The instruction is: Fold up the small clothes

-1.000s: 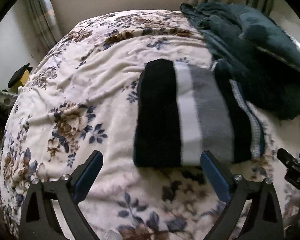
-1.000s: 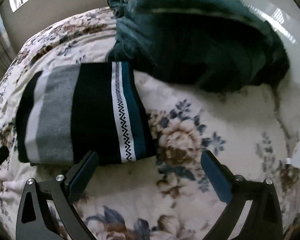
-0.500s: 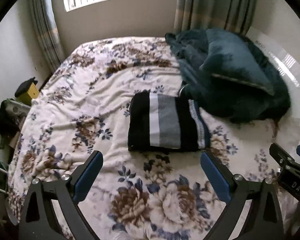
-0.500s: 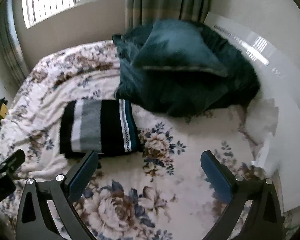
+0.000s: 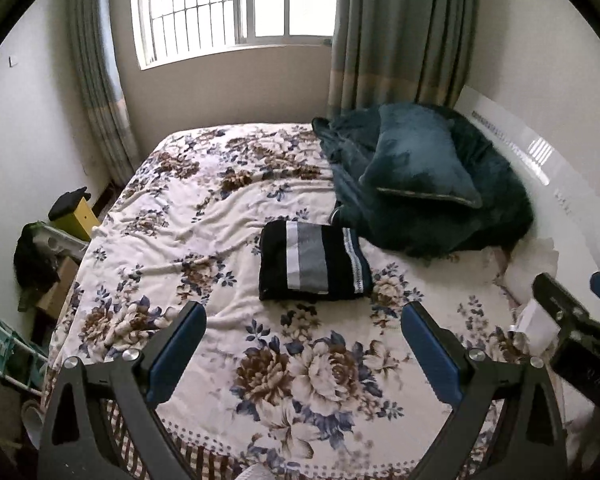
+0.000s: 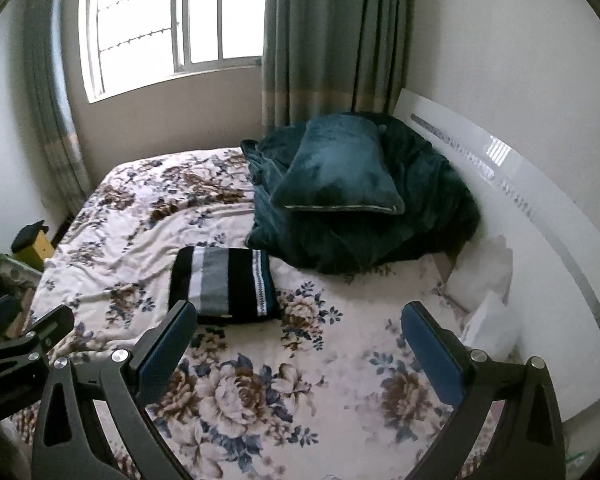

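Observation:
A folded black garment with white, grey and teal stripes point(image 5: 314, 261) lies flat on the floral bedspread point(image 5: 204, 216), in a neat rectangle; it also shows in the right wrist view point(image 6: 224, 285). My left gripper point(image 5: 302, 320) is open and empty, well back from the garment above the bed's near part. My right gripper point(image 6: 298, 318) is open and empty, also back from it, to its right. The right gripper's body shows at the right edge of the left wrist view point(image 5: 572, 320).
A dark teal blanket with a cushion point(image 5: 416, 176) is heaped at the bed's far right, touching the garment's far corner. A white headboard point(image 6: 540, 216) runs along the right. A yellow box and clutter point(image 5: 60, 232) stand left of the bed. Window and curtains point(image 5: 396, 28) behind.
Both grippers have pulled up and far back from the folded garment, which stays put on the bed. Both remain open and empty.

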Available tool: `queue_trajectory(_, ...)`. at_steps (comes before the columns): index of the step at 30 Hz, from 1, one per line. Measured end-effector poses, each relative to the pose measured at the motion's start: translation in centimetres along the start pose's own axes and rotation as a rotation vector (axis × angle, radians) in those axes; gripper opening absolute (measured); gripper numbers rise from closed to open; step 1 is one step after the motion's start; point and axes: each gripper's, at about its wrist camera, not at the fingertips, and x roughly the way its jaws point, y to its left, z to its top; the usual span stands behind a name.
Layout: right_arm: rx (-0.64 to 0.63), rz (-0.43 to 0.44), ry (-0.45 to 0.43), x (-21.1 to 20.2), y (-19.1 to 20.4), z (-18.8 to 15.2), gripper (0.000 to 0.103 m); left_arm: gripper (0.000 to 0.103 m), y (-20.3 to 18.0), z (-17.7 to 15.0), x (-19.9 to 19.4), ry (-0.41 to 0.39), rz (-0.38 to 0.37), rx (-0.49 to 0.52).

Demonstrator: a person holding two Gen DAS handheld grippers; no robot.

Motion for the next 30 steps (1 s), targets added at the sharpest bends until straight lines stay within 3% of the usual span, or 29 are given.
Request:
queue_trajectory(11,-0.031,0.041,-0.046,-8.2,-0.2,-1.0,0.103,0.1,-0.2,-1.7,-5.1,-0.032,0.0,-0.024)
queue_trajectory(30,-0.021,0.058,-0.042,-10.0,-1.2,-1.8,0.103,0.103,-0.6,-2.9,-7.2,-0.051,0.02,-0.02)
